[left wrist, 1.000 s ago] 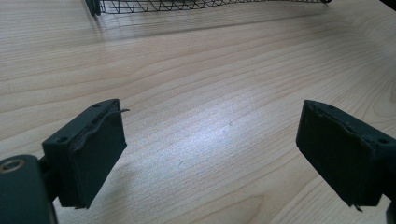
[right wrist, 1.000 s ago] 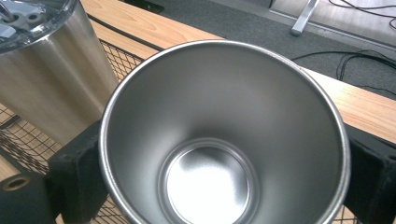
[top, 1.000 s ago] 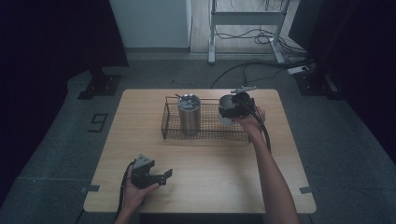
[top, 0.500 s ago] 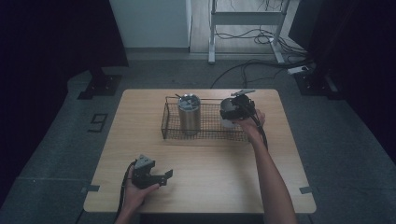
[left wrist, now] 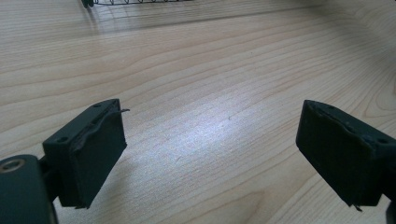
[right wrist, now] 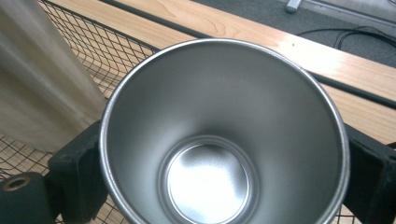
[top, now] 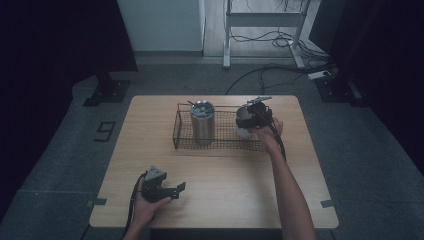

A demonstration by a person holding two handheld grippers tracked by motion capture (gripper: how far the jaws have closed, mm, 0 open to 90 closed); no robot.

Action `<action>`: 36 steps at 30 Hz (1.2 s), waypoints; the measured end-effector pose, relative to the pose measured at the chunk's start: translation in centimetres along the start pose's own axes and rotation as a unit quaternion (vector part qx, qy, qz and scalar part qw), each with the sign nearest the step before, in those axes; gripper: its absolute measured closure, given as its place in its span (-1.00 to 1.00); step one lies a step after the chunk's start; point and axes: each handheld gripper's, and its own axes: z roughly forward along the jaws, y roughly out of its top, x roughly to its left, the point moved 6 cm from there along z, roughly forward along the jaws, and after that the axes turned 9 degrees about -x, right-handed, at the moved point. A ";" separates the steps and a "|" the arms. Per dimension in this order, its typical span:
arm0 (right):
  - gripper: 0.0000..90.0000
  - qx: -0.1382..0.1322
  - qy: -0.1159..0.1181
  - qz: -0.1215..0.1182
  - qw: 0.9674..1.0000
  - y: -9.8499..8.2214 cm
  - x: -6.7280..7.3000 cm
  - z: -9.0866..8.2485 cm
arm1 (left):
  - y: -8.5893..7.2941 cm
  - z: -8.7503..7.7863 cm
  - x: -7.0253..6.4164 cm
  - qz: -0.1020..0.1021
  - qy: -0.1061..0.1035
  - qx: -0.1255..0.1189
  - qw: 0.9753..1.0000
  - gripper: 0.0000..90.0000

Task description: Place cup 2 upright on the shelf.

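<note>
The steel cup (right wrist: 224,140) sits clamped between the right gripper's (top: 255,116) jaws, mouth toward the camera, over the right end of the wire basket (top: 220,137) on the table (top: 225,200). A taller steel tumbler (top: 202,121) stands upright in the basket's left part, near the cup. The left gripper (top: 165,189) rests at the table's near edge, well apart, jaws spread with only bare wood between them.

Two steel cups (top: 202,121) (right wrist: 224,135), one wire basket (top: 220,142), one desk (top: 225,195), two grippers (top: 176,189) (top: 248,121).
</note>
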 end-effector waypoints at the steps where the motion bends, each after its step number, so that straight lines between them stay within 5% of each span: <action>1: -0.85 0.004 0.001 0.001 1.000 -0.2 -0.1 0.2 | 0.0 0.0 0.0 0.000 0.000 0.000 1.000 -0.81; 15: -0.85 0.026 0.007 0.007 1.000 -1.1 -0.1 1.1 | -0.2 0.2 -0.2 0.002 -0.003 0.007 1.000 -0.81; 36: -0.87 0.055 -0.016 -0.001 0.998 -2.0 -0.5 1.7 | -0.3 0.3 -0.2 0.001 -0.004 0.009 1.000 -0.81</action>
